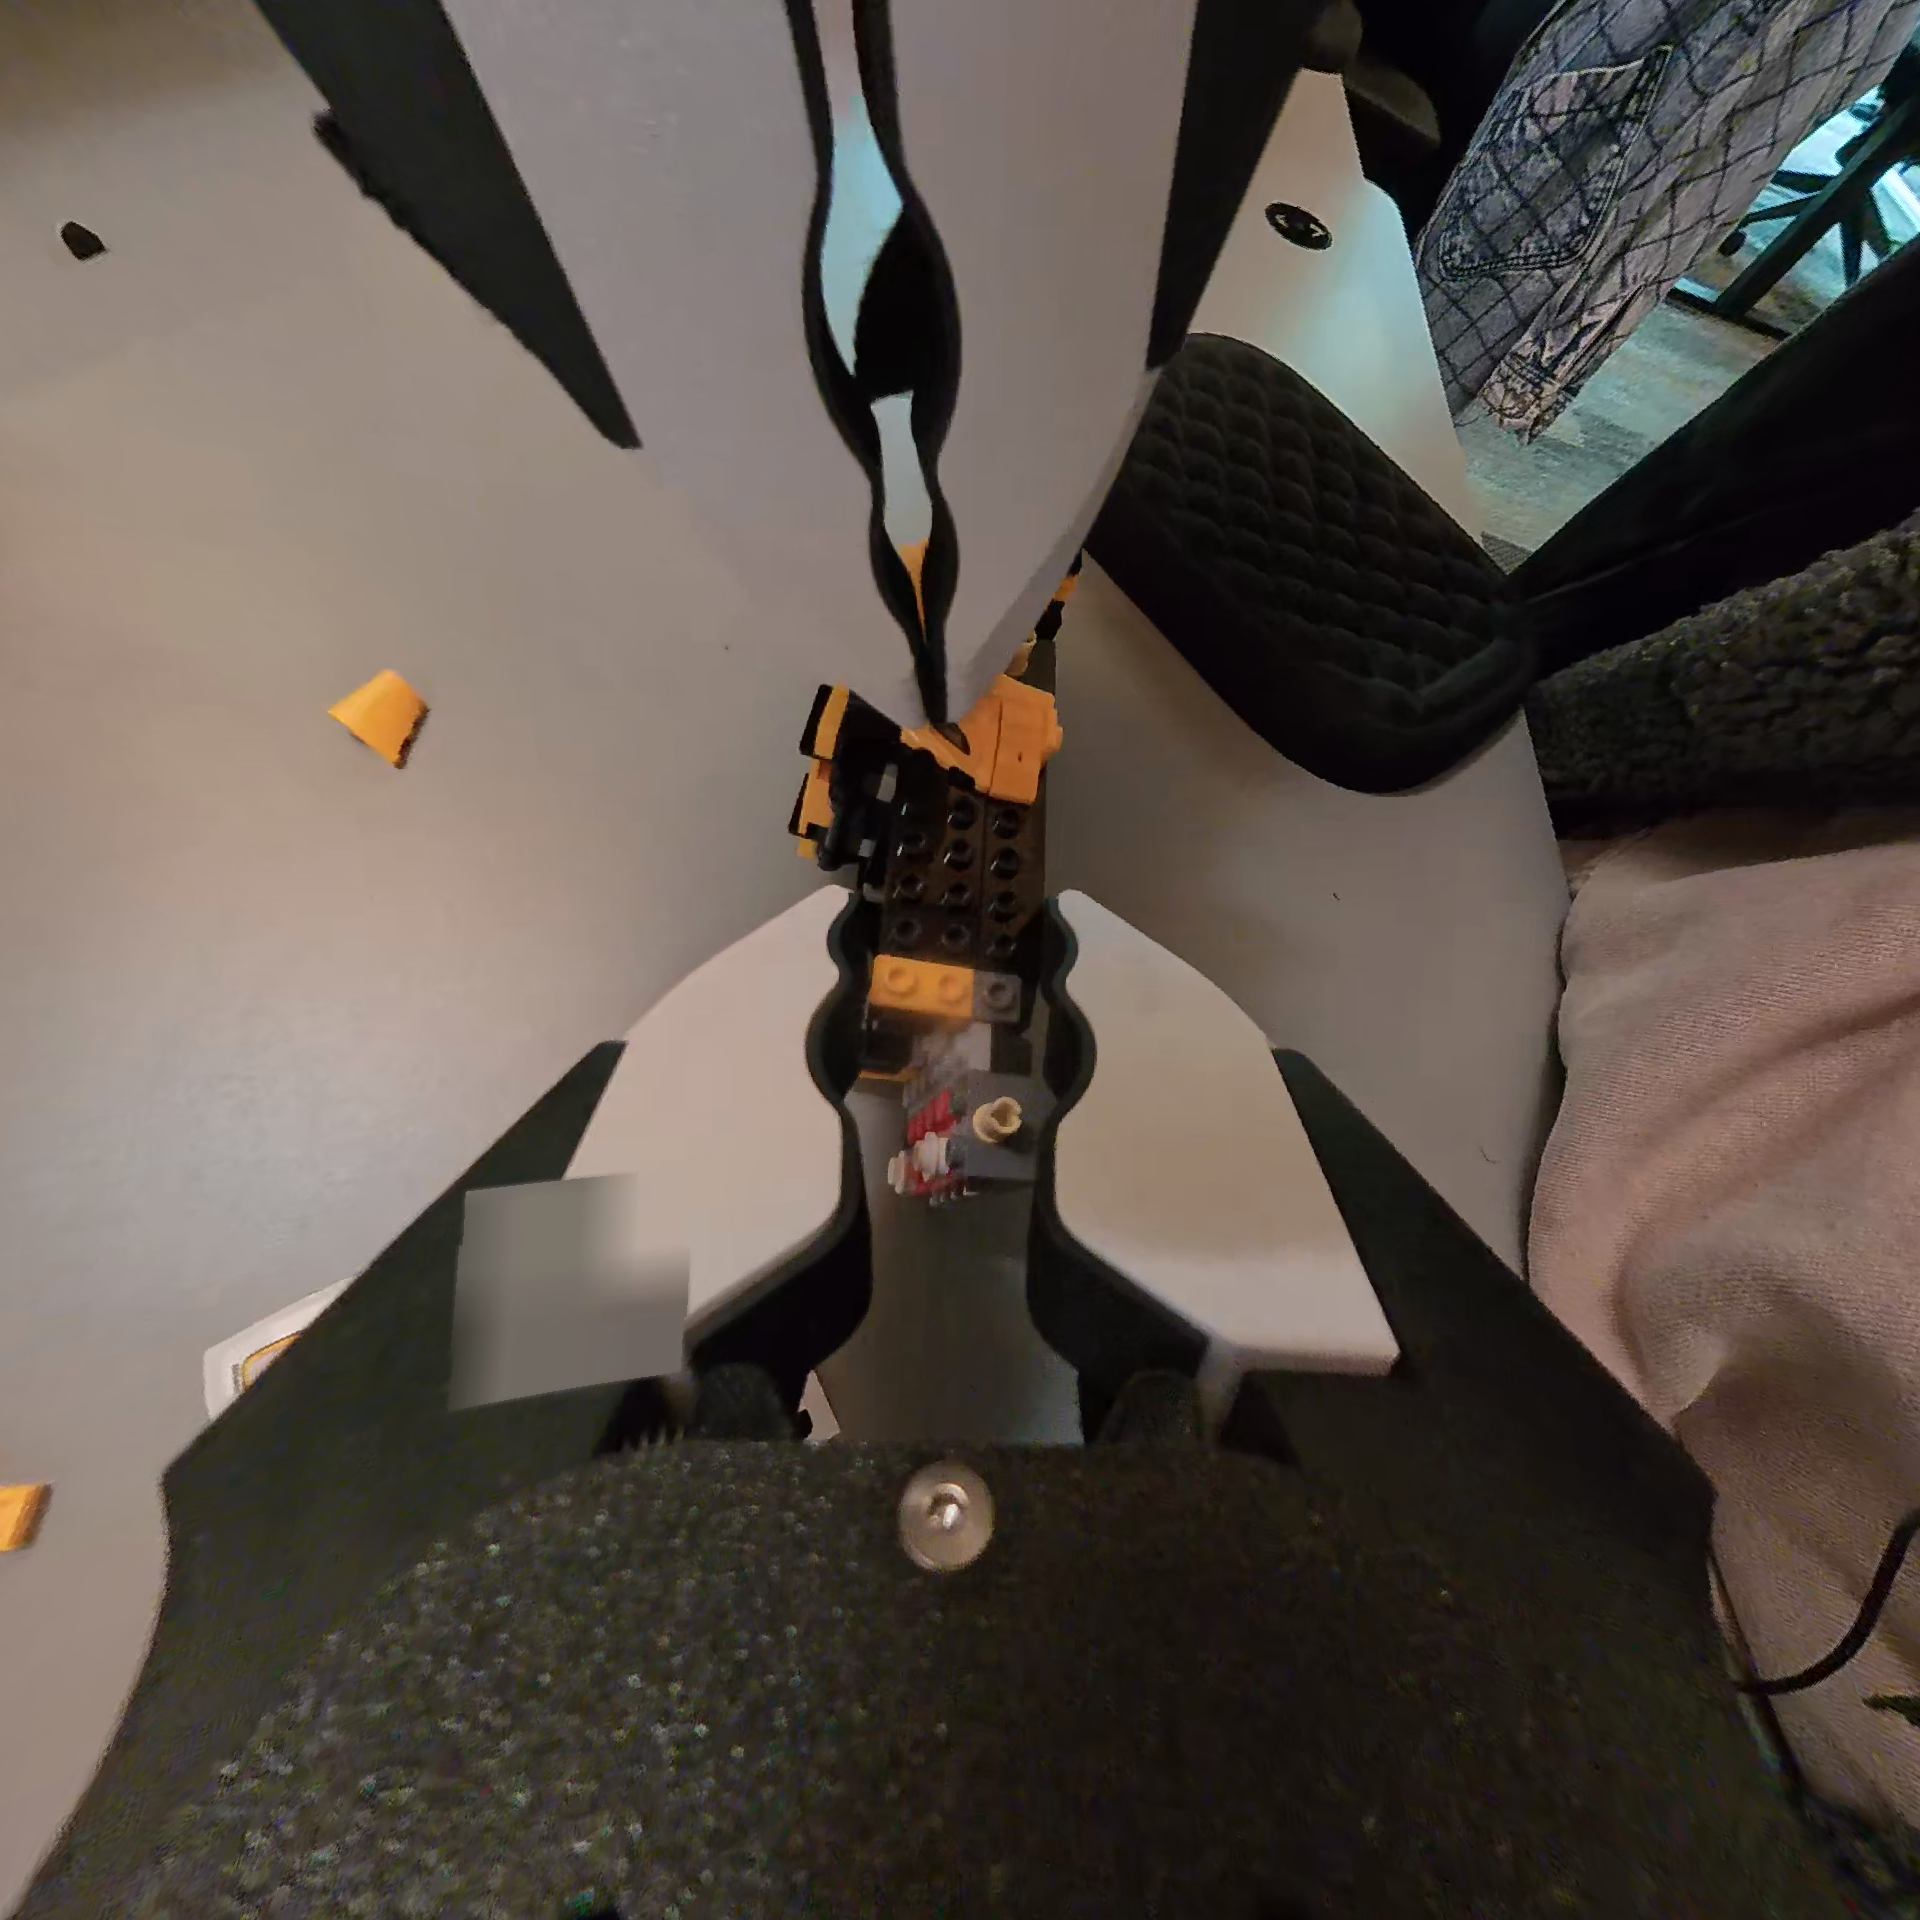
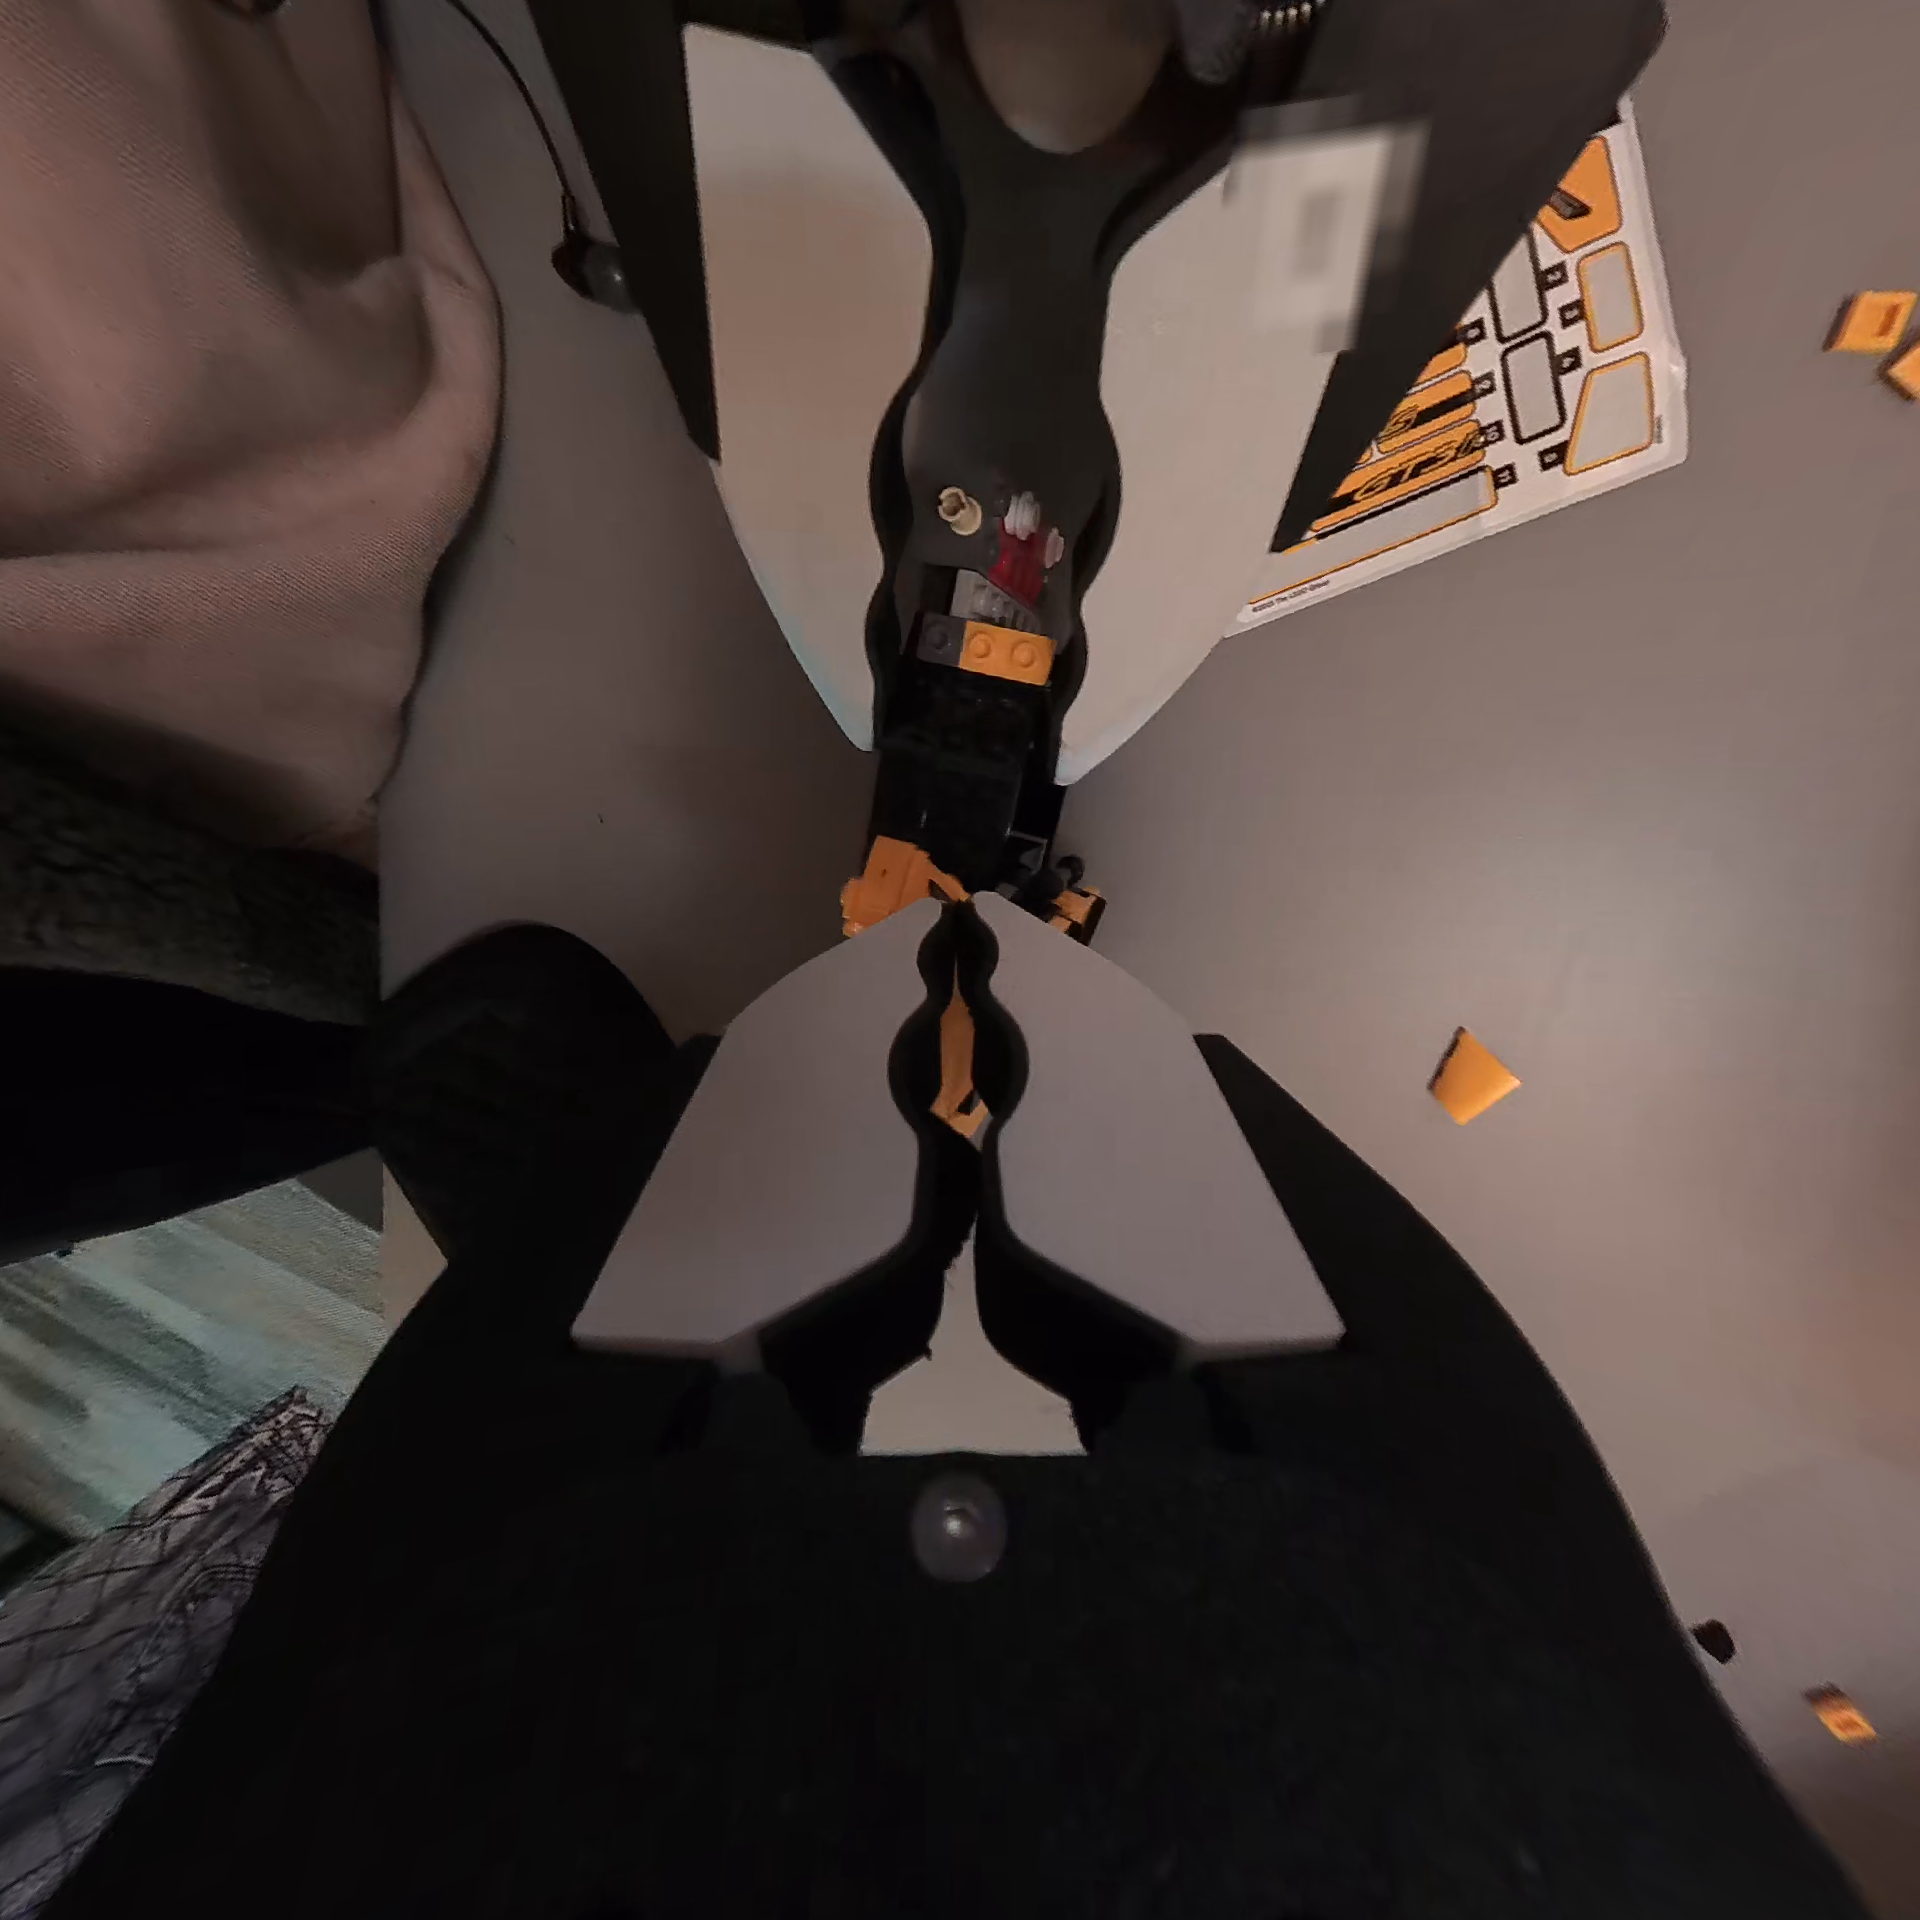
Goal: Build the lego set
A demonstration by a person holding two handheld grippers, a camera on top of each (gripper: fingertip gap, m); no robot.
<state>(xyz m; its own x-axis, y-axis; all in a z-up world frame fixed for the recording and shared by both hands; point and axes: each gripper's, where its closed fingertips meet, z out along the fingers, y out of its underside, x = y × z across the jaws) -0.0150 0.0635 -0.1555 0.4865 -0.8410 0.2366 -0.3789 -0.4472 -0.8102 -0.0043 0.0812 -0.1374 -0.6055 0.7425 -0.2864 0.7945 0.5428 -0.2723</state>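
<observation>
A black and orange lego model (image 1: 956, 862) lies between the pads of my left gripper (image 1: 951, 914), which is shut on its sides above the grey table (image 1: 312, 987). The model's near end has grey, red and white parts. My right gripper (image 2: 961, 912) faces it from the opposite side, with its fingers shut. Its tips touch the orange part at the model's far end (image 2: 883, 883). Orange shows through the wavy gap between its pads; I cannot tell whether that is a held piece. The right gripper also shows in the left wrist view (image 1: 935, 712), and the left gripper in the right wrist view (image 2: 966, 758).
Loose orange pieces (image 1: 379, 717) (image 2: 1470, 1075) (image 2: 1870, 322) lie on the table. A sticker sheet (image 2: 1538, 416) lies near the left gripper. A black padded pouch (image 1: 1299, 561) and pink fabric (image 1: 1714, 1091) lie at the table's edge. Only a small space, under 4 cm, lies between the two pairs of fingers.
</observation>
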